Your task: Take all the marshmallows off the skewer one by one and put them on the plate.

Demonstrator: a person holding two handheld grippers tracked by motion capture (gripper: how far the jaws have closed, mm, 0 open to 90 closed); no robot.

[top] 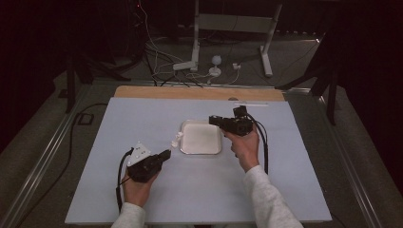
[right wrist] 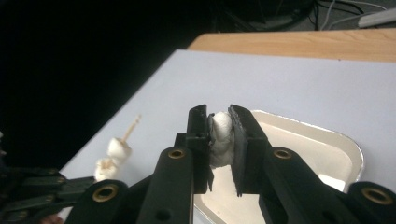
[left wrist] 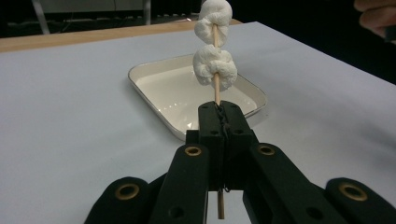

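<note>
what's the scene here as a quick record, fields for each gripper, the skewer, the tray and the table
left gripper: shut on the wooden skewer, beside the tray's left edge
skewer: upright in the left gripper view, two marshmallows threaded on it, bare tip showing in the right gripper view
right gripper: shut on a loose marshmallow, held above the tray
tray: white, shallow, rectangular, empty, mid-table
table: pale cover over a wooden top, wood strip showing at the far edge

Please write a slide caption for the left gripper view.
Left tool grips a wooden skewer threaded with two marshmallows above a white tray.
</note>
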